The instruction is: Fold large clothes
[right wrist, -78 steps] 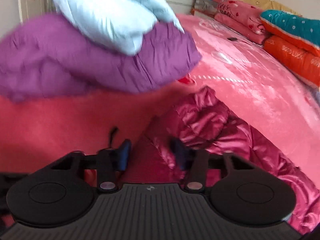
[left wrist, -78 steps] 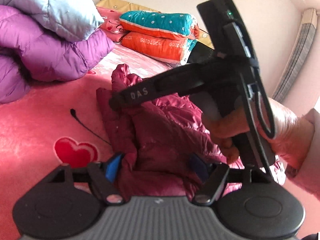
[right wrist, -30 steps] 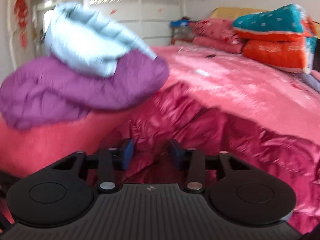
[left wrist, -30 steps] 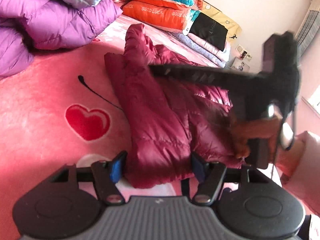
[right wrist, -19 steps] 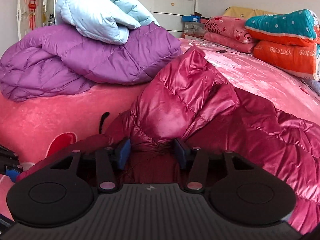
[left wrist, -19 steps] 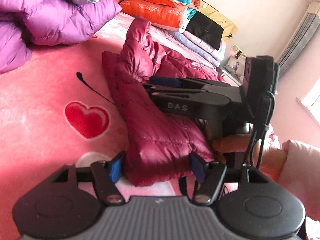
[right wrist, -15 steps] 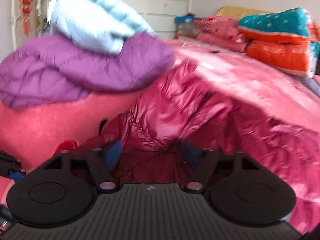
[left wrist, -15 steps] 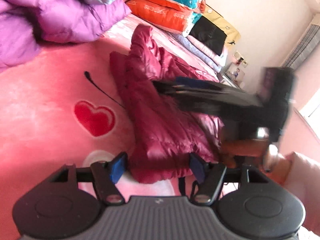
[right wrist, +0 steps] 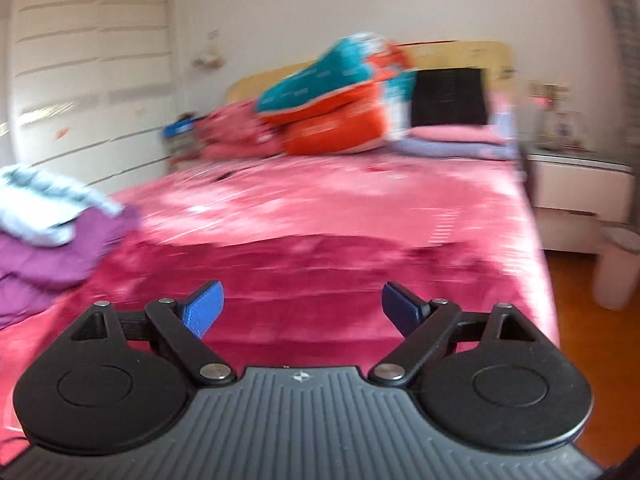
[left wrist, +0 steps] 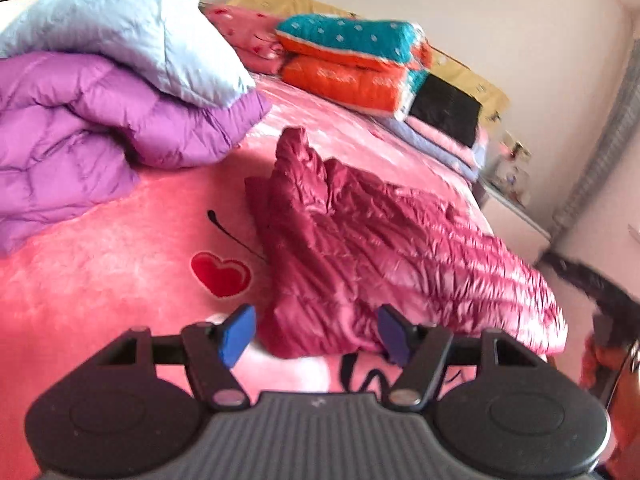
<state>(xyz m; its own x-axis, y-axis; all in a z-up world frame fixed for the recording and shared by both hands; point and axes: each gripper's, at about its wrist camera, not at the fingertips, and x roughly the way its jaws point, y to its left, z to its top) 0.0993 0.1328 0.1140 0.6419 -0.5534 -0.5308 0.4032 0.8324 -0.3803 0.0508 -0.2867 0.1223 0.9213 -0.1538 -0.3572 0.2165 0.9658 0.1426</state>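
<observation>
A shiny maroon puffer jacket [left wrist: 360, 240] lies crumpled on the pink bed cover [left wrist: 100, 280], one part bunched up at its far left. My left gripper [left wrist: 316, 332] hovers at the jacket's near hem. Its blue pads stand apart on either side of the hem without pressing it. In the right wrist view, which is blurred by motion, my right gripper [right wrist: 302, 308] is wide open with nothing between its fingers, above the jacket [right wrist: 320, 272]. A blurred dark shape and a hand [left wrist: 600, 360] show at the right edge of the left wrist view.
A purple quilt [left wrist: 100, 120] with a light blue one [left wrist: 140, 28] on top fills the left of the bed. Teal and orange pillows [left wrist: 352, 64] are stacked at the headboard. A black cord [left wrist: 232, 236] lies by the jacket. A white nightstand [right wrist: 580, 188] stands right of the bed.
My right gripper let go of the jacket fold, opened wide and swung off to the right. The jacket has dropped flatter on the bed. My left gripper has risen and pulled back.
</observation>
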